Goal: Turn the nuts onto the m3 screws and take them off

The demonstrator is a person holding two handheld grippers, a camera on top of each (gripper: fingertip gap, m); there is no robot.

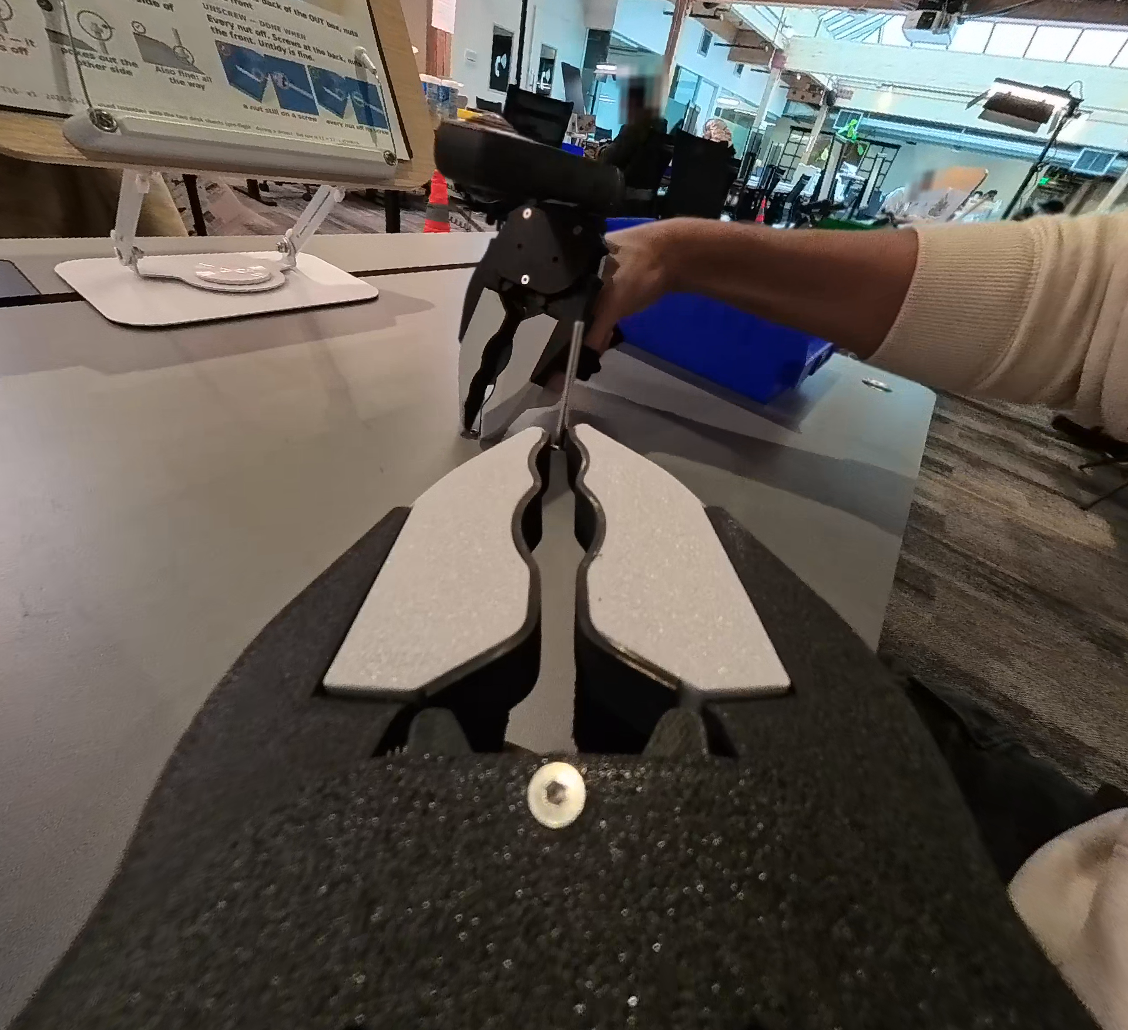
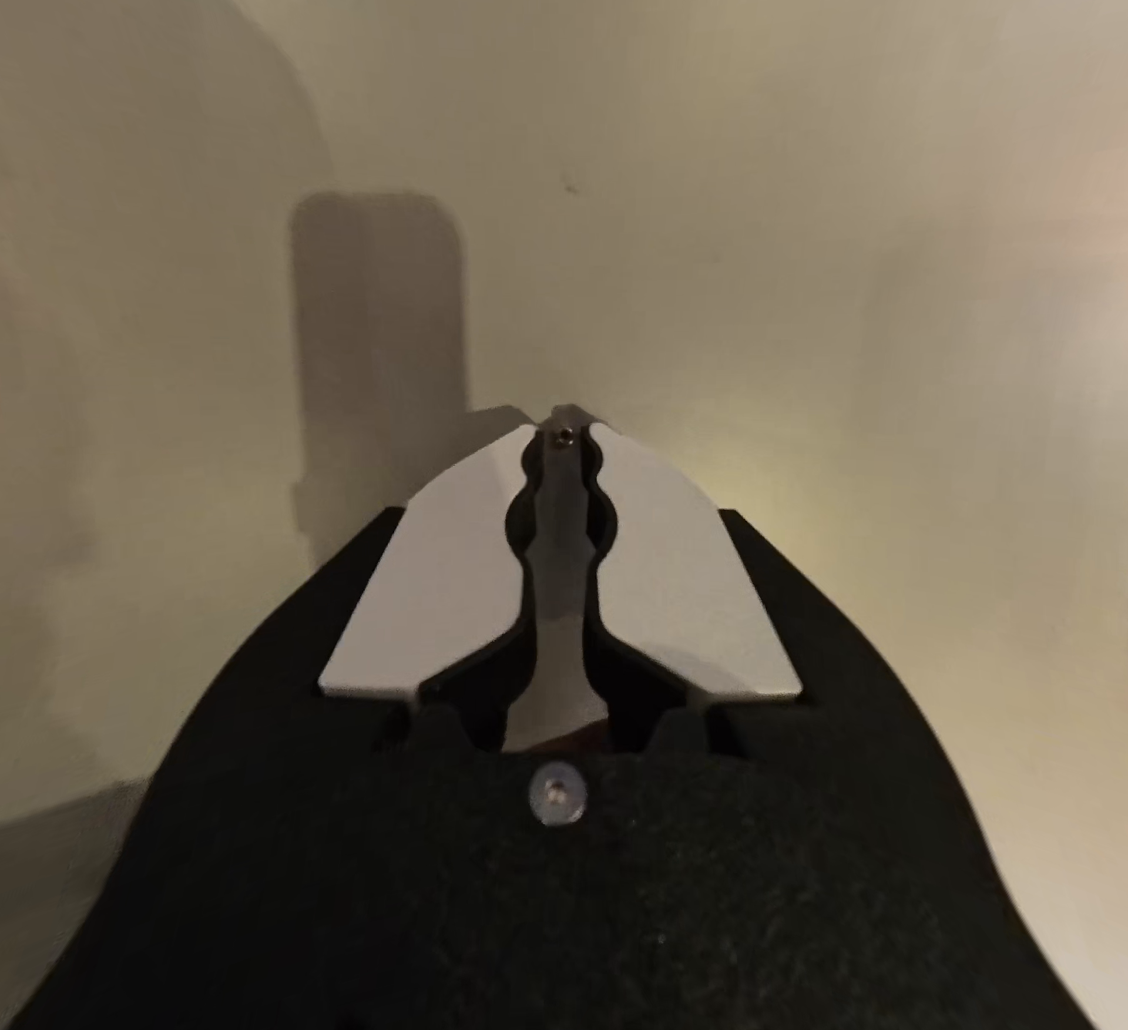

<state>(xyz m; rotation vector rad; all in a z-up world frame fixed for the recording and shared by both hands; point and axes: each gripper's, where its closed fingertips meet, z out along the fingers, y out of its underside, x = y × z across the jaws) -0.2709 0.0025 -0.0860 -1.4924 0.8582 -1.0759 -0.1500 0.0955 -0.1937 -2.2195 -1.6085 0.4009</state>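
Observation:
My left gripper (image 1: 558, 442) is shut on the lower end of a long thin silver screw (image 1: 571, 378), which stands nearly upright above the fingertips. My right gripper (image 1: 479, 430) shows farther off in the left wrist view, held by a hand and pointing down at the grey table (image 1: 183, 512), just left of the screw. In the right wrist view my right gripper (image 2: 561, 428) is shut on a small metal nut (image 2: 561, 437) at its very tips, close over the pale, blurred table surface (image 2: 732, 207).
An instruction sheet on a white stand (image 1: 201, 42) sits at the back left. A blue bin (image 1: 720, 347) lies behind the right gripper. A person's arm in a cream sleeve (image 1: 1007, 305) reaches in from the right. The table edge (image 1: 909, 512) drops to carpet on the right.

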